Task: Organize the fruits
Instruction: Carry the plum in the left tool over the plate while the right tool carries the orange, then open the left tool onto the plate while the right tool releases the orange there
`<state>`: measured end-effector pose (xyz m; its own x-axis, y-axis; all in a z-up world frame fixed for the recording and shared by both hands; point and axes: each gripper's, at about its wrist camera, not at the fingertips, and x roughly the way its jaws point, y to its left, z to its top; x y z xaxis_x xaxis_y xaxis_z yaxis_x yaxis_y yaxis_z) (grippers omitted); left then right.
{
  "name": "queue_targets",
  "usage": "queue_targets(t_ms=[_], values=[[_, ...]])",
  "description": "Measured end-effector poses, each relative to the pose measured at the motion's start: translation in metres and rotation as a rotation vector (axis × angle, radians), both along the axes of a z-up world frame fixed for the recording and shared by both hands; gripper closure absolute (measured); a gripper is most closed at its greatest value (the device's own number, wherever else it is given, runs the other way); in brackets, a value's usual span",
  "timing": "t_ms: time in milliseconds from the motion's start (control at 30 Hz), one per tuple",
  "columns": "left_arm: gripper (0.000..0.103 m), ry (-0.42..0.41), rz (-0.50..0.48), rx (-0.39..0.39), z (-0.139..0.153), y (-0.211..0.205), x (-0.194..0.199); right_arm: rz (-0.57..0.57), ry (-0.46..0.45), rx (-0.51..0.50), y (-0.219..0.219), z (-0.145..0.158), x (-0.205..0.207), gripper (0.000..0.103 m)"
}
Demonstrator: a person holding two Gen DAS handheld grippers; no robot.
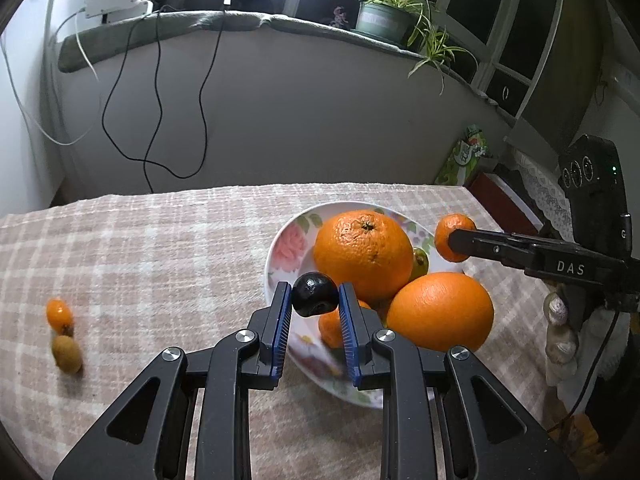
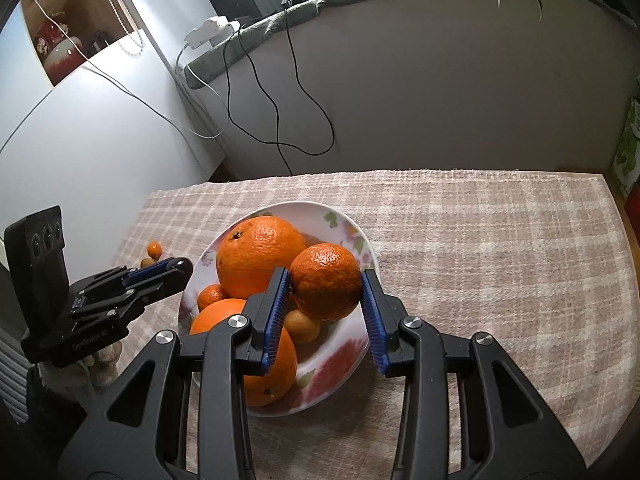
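While two small fruits lie far off to its left on the checked cloth of the desk [image 1: 160, 240], a little orange one [image 1: 59, 313] touching a brownish one [image 1: 67, 354] just nearer the camera, the left tool [image 1: 315, 300] is clenched on a small dark fruit [image 1: 314, 294], pinched between its blue pads [image 1: 282, 316]. It hangs over the near left rim of the flowered plate [image 1: 286, 246]. Directly ahead of that tool, a large orange [image 1: 363, 254] fills the plate's middle, and a second large orange [image 1: 440, 311] sits just to the tool's right, touching the first. A small orange fruit [image 1: 330, 326] shows beyond the tool's right finger, low on the plate.

Further right, the right tool [image 2: 326, 286] grasps a mandarin [image 2: 326, 282] between its blue pads [image 2: 278, 312], held above the plate's right half [image 2: 360, 240]. Beneath and slightly left of it lies a small yellowish fruit [image 2: 302, 326]. The cloth stretches away to this tool's right.
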<state>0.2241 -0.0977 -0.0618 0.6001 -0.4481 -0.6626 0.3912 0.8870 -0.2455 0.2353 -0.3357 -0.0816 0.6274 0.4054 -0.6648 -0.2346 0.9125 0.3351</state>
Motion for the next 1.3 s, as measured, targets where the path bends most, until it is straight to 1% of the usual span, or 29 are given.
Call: queue_targets(t_ms=[333,800,833,900,967,1000,1033,1133,1267,1300], values=[[0.081,0.007,0.002,0.012,-0.003,-0.003,0.008,0.004,0.011,0.002,-0.001,-0.005,0.005,0.065],[0.079,0.011,-0.014,0.030,-0.003,-0.010,0.008,0.018,0.021,0.000,0.000,-0.007,0.008,0.065],[0.077,0.009,-0.014,0.032,-0.003,-0.010,0.007,0.018,0.022,0.000,0.000,-0.007,0.008,0.064],[0.062,0.004,-0.012,0.030,-0.002,-0.010,0.006,0.020,0.025,0.000,0.000,-0.007,0.007,0.064],[0.059,0.004,-0.012,0.026,0.000,-0.009,0.006,0.016,0.017,0.001,0.000,-0.006,0.005,0.057],[0.057,0.005,-0.012,0.027,0.000,-0.009,0.006,0.012,0.010,0.000,0.000,-0.004,0.005,0.044],[0.055,0.004,-0.010,0.029,0.000,-0.009,0.006,0.008,-0.001,0.001,-0.001,-0.002,0.004,0.036],[0.053,0.004,-0.007,0.027,0.000,-0.008,0.006,0.008,-0.019,0.015,-0.004,0.003,0.001,0.029],[0.042,0.006,-0.002,0.025,-0.001,-0.007,0.005,0.000,-0.033,0.016,-0.006,0.008,-0.001,0.022],[0.040,0.006,-0.002,0.026,0.000,-0.007,0.004,-0.003,-0.035,0.016,-0.006,0.009,-0.002,0.018]])
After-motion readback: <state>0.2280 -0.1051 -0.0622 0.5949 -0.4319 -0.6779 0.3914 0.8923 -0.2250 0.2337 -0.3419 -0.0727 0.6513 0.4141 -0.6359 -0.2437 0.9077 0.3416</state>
